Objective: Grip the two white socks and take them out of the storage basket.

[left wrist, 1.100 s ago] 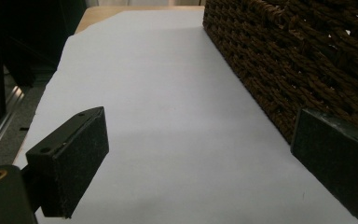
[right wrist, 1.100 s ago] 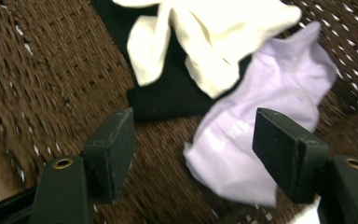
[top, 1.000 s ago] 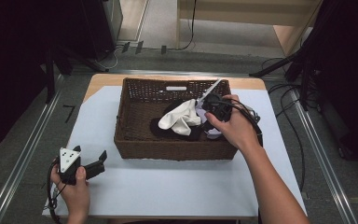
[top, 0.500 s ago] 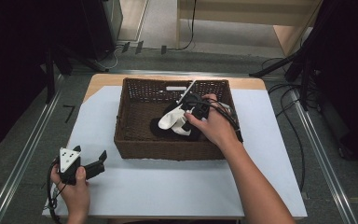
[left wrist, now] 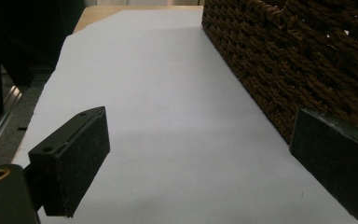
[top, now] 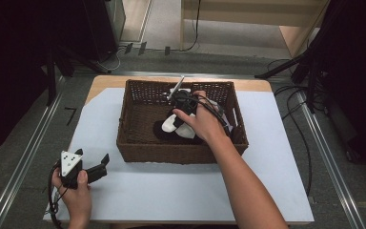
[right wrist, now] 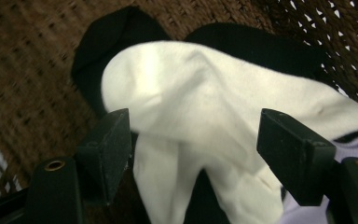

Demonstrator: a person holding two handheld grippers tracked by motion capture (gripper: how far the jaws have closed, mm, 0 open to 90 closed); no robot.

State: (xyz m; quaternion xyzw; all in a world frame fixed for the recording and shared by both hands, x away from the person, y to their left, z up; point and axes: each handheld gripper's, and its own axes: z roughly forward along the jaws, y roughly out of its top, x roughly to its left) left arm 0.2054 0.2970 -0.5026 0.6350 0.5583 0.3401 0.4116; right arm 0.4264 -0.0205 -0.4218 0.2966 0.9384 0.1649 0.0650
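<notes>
Right gripper view looks straight down the right claw (right wrist: 193,154) into the wicker basket (right wrist: 23,70), where a white sock (right wrist: 205,107) lies draped over black socks (right wrist: 116,32), with a pale lilac piece of cloth (right wrist: 354,140) at the edge of the frame. The jaws have just been opening and now stand fairly wide, one on each side of the white sock's folded middle; the pads do not press on it, so nothing is gripped yet. Straddling the fold like this looks like the set-up for a pinch, since the bunched middle offers the thickest bite. In the high view the right hand (top: 204,125) reaches over the basket (top: 138,143) from its near side, tipped downward so the claw points at the sock pile (top: 174,125) (the sock sits roughly mid-basket, towards the right half). The left claw (top: 101,166) rests low on the white sheet covering the counter (top: 171,200), near the basket's front left corner, its jaws wide apart and empty; the left gripper view shows bare sheet between them and the woven wall just beside the right-hand jaw. Parked there, it seems to be kept out of the way.
</notes>
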